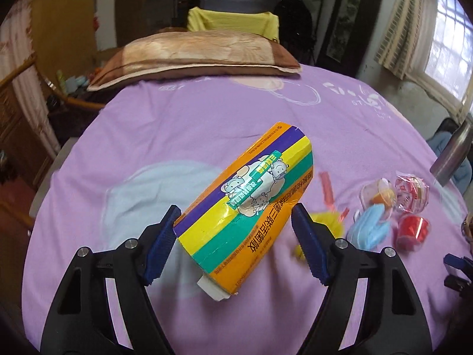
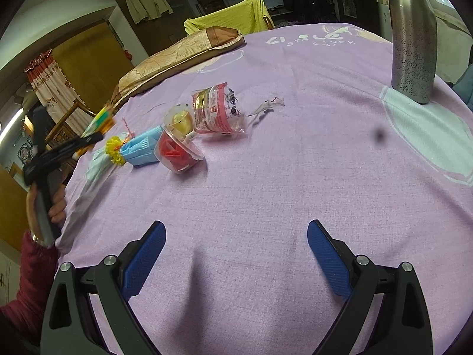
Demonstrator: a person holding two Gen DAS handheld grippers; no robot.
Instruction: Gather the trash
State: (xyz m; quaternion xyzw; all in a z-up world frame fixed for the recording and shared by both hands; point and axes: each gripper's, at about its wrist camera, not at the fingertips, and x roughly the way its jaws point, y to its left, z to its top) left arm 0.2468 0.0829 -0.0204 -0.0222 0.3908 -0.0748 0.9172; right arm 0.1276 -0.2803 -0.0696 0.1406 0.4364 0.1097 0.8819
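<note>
Clamped between the left gripper's [image 1: 233,230] blue ribbed pads: striped cardboard box [image 1: 245,204], crumpled, long axis slanting up and right over the purple bedsheet [image 1: 177,124]. Just right of it, blue face mask [image 1: 369,230], red plastic cup [image 1: 412,230], crinkly clear wrapper [image 1: 411,192]. Spread wide and empty above bare cloth, right gripper [image 2: 236,259]. Upright only in the right view, perforated steel bottle [image 2: 412,35].

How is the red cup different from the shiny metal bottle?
The red cup lies tipped on its side; the metal bottle stands upright. The cup is clear plastic with red inside; the bottle is solid grey steel. The cup looks much shorter than the bottle. Both sit on the purple bedsheet.
</note>
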